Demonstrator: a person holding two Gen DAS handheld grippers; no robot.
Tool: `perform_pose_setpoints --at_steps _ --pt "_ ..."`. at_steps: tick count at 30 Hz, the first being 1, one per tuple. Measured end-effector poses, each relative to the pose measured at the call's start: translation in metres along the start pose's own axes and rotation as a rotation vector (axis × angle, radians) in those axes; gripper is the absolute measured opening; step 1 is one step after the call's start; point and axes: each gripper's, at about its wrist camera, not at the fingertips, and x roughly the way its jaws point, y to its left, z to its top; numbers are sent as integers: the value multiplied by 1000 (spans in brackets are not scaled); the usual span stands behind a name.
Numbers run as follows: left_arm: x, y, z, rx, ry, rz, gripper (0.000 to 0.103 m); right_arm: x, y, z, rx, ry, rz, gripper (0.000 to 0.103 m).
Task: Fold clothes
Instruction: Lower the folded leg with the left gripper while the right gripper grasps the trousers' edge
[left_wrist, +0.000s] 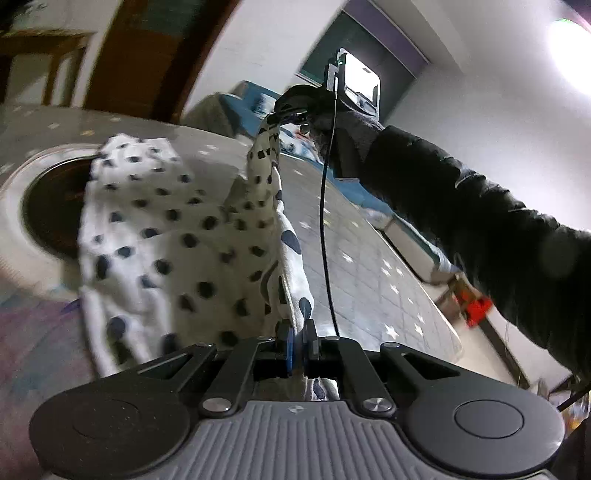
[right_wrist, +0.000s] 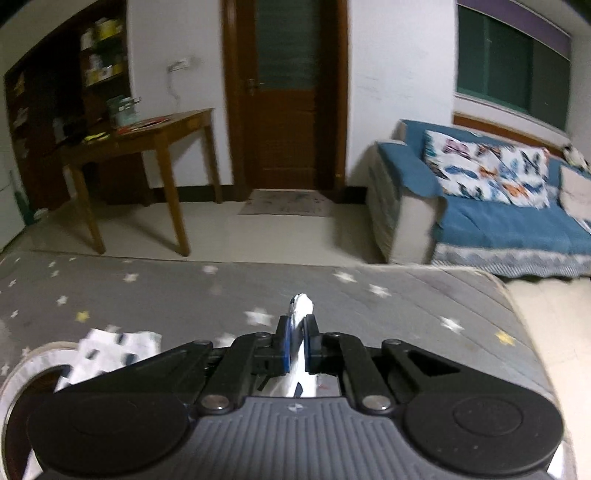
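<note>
A white garment with dark spots (left_wrist: 177, 236) hangs in the air between the two grippers, above a grey star-patterned mat (left_wrist: 369, 266). My left gripper (left_wrist: 299, 334) is shut on one edge of the garment. My right gripper (left_wrist: 291, 112), held by a black-sleeved arm, is shut on another corner, higher and farther away. In the right wrist view my right gripper (right_wrist: 298, 336) is shut on a white fold of the garment (right_wrist: 301, 306), and more of the cloth (right_wrist: 110, 350) trails at lower left.
A round white-rimmed dark opening (left_wrist: 48, 210) lies in the mat under the garment. A wooden table (right_wrist: 147, 136), a brown door (right_wrist: 286, 96) and a blue sofa (right_wrist: 498, 214) stand beyond the mat. A black cable (left_wrist: 327, 240) hangs from the right gripper.
</note>
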Motion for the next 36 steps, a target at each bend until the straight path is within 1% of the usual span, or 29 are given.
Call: perform_pose_setpoints --at_steps 3,7,13,15,18,21,23,26,29,30,31,32,33,34,35,36 --pt "-15 21 -2 -48 -24 0 5 17 46 5 -50 13 15 6" --pt "-27 46 -7 -112 -42 18 5 45 103 8 -102 38 35 6" --pt "-40 76 -12 -185 -67 39 5 77 177 1 -192 69 67 6" --pt "-41 81 -15 -201 -60 45 5 84 204 -4 -238 76 84 6" --pt "-38 88 -20 -226 -39 60 5 93 232 -14 -289 107 118 9" --pt "-36 94 -24 -251 -26 78 6 85 240 -17 -323 108 149 12" --pt "-35 95 -25 -253 -22 88 8 76 241 -17 -349 103 164 17" --pt "-35 93 -26 -244 -22 102 10 51 231 -14 -384 85 181 21" --pt "-35 91 -27 -234 -22 116 12 20 211 -17 -414 74 216 25" --pt "-35 90 -28 -230 -23 124 13 8 206 -21 -434 71 227 28" --pt "-34 90 -28 -231 -23 132 17 -4 201 -25 -455 69 238 33" --pt "-34 90 -29 -236 -21 139 21 -18 196 -32 -481 68 254 35" --pt "-33 89 -29 -236 -21 145 22 -32 191 -40 -508 67 271 38" --pt "-32 88 -30 -237 -22 152 24 -46 186 -48 -535 65 288 38" --pt "-31 88 -30 -238 -22 158 28 -60 182 -59 -557 68 310 38" --pt "-30 87 -31 -238 -23 165 31 -75 177 -71 -578 71 333 40"
